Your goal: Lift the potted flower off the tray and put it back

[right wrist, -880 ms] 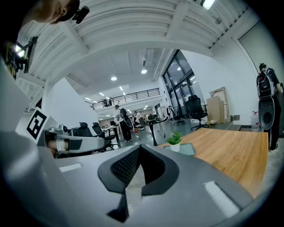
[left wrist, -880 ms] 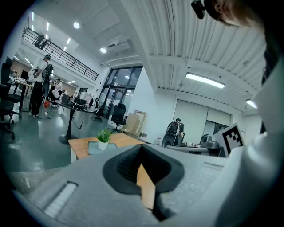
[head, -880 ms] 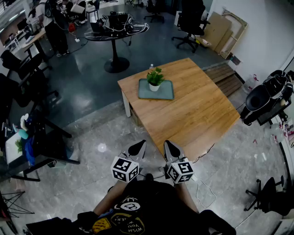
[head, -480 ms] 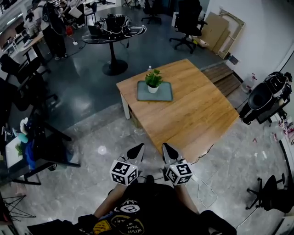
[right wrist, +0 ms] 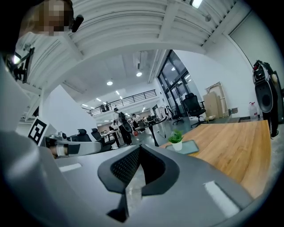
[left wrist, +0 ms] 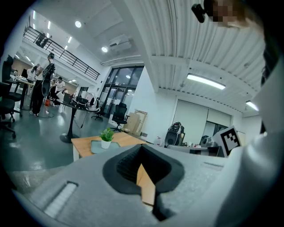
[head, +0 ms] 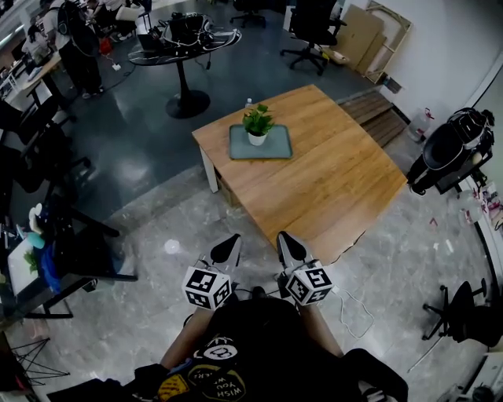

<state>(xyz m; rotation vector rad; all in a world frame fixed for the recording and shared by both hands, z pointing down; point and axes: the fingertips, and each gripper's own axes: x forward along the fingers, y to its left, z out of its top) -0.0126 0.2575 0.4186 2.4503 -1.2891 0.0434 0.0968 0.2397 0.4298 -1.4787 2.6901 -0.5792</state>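
Observation:
The potted flower, a small green plant in a white pot, stands on a grey-green tray at the far-left part of a wooden table. Both grippers are held close to the person's body over the floor, well short of the table. My left gripper and right gripper are both shut with nothing in them. The left gripper view shows the potted flower and tray far beyond the shut left gripper. In the right gripper view the potted flower is equally distant past the shut right gripper.
A small bottle stands behind the tray. A round black table with cables and office chairs lie beyond. A dark chair stands right of the table, more chairs at left. A cable trails on the floor.
The head view has shifted: the table and flower now sit a little higher and further left in it. Both grippers stay shut near the body.

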